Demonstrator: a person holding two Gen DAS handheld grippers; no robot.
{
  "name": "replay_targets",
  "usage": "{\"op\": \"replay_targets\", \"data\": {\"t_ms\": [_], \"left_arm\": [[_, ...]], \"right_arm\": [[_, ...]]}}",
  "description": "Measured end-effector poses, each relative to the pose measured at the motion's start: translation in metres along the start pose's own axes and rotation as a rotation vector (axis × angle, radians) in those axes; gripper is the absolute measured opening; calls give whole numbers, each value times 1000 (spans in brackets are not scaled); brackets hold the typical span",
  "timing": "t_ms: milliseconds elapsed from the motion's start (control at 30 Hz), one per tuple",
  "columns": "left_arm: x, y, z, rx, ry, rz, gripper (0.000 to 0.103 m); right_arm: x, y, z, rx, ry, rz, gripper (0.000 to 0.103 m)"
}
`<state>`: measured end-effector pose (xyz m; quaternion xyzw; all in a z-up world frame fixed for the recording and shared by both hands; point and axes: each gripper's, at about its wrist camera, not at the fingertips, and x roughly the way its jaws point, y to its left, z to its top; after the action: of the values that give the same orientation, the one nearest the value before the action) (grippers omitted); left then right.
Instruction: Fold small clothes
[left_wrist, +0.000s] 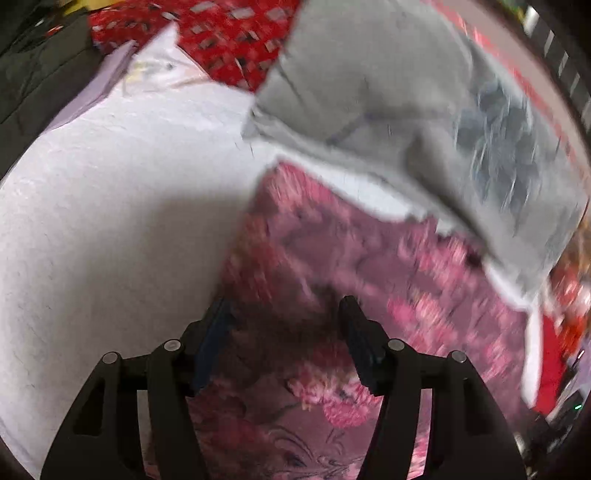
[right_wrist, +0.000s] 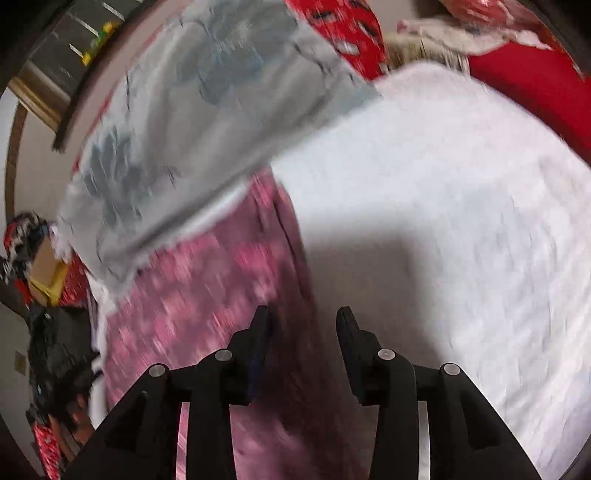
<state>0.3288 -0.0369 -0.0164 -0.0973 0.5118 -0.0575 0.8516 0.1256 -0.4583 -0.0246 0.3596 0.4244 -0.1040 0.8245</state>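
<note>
My left hand-held gripper (left_wrist: 286, 308) hangs with its jaws spread apart and nothing between them, poised over a pink floral cloth (left_wrist: 369, 280). That cloth lies on a white bedsheet (left_wrist: 110, 206), its straight left edge running from just beside my left fingertip up toward the middle of the left wrist view. Whether my fingers touch the fabric I cannot tell, since the picture is smeared by motion.

Beyond the pink piece lies a grey cloth with a darker blue-grey print (left_wrist: 424, 110), overlapping the far edge of the floral one. Past the sheet I see a red patterned blanket (left_wrist: 229, 40), and at the far left something dark, perhaps a garment (left_wrist: 40, 74).

My right hand-held gripper (right_wrist: 301, 314) is also open and empty. Its left finger (right_wrist: 258, 332) hangs over the right edge of the pink floral cloth (right_wrist: 207, 295), while the right finger sits over the bare white bedsheet (right_wrist: 461, 221). The grey cloth (right_wrist: 192, 122) lies across the upper left of this view, again overlapping the far side of the pink one. A red cushion or pillow (right_wrist: 535, 85) sits at the far right of the bed, and a cluttered heap of dark and red items (right_wrist: 48, 325) lies off the bed at the left.
</note>
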Motion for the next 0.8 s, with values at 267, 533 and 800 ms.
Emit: {"op": "replay_targets", "data": {"t_ms": [267,533,800], "left_arm": [[5,5,-3,14,11,49,76],[-22,15,7,-54,-96,-121,75],[18,-18,0,92,-30,73,81]], "right_arm": [[-8,-3,-2,-59,7,-56,5],[-14,44,35,-88,-130,-5,18],[66,55,50,-108,-77,-112,13]]}}
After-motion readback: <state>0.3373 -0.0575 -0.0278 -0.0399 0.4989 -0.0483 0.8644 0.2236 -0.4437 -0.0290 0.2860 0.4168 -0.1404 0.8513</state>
